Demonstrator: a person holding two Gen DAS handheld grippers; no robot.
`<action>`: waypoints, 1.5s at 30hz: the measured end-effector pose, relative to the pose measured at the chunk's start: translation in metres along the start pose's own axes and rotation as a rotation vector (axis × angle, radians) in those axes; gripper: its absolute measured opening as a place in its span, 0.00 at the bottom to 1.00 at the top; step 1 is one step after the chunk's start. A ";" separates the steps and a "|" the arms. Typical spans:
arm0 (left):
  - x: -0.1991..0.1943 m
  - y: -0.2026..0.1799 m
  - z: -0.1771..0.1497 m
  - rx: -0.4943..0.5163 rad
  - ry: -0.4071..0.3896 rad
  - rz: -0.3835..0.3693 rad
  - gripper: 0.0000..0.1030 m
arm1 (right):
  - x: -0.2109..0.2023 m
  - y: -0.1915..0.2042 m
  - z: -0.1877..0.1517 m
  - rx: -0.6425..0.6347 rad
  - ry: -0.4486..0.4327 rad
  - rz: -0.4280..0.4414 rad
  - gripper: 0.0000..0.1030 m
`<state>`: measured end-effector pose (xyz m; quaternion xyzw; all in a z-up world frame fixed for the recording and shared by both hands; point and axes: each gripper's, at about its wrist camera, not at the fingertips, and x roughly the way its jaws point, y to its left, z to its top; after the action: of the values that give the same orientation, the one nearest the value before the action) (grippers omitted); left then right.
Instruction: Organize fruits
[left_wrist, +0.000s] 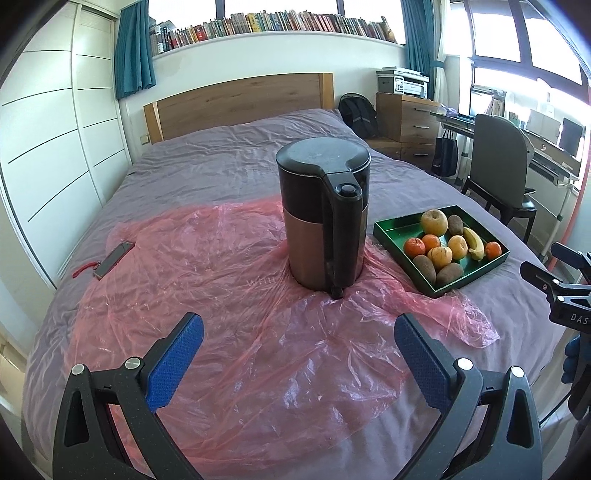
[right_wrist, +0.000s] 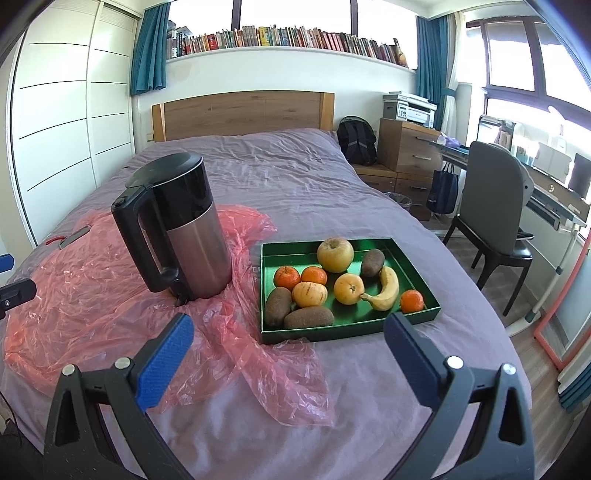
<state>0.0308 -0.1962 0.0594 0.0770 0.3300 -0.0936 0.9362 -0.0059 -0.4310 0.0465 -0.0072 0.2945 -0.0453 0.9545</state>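
- My left gripper (left_wrist: 298, 354) and right gripper (right_wrist: 289, 345) hover with jaws spread wide, empty — ready to reach.
- The fruits sit in the green tray (right_wrist: 417, 321), just right of the kettle (right_wrist: 181, 229) on the bed (right_wrist: 280, 170).

The lower bodies of both black tools run out past the bottom edge of each view. In the left wrist view the right tool (left_wrist: 561, 291) is cut by the right edge — its fingers cannot be seen. The pink crinkled plastic sheet (left_wrist: 221, 295) passes under the steel kettle with black lid and handle (left_wrist: 325, 218) and under a corner of the green rectangular tray (right_wrist: 280, 334). Titles on the row of books along the window ledge (right_wrist: 288, 38) are too small to read.
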 end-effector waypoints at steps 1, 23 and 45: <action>0.000 -0.001 0.001 0.000 -0.001 -0.003 0.99 | 0.001 0.000 0.001 -0.001 0.001 -0.001 1.00; 0.017 0.001 0.001 -0.020 0.017 -0.056 0.99 | 0.014 0.008 0.002 -0.016 0.043 -0.037 1.00; 0.018 0.005 -0.003 -0.036 0.017 -0.059 0.99 | 0.016 0.009 0.001 -0.025 0.052 -0.044 1.00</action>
<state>0.0442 -0.1931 0.0463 0.0512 0.3417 -0.1148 0.9314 0.0081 -0.4231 0.0380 -0.0242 0.3196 -0.0627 0.9452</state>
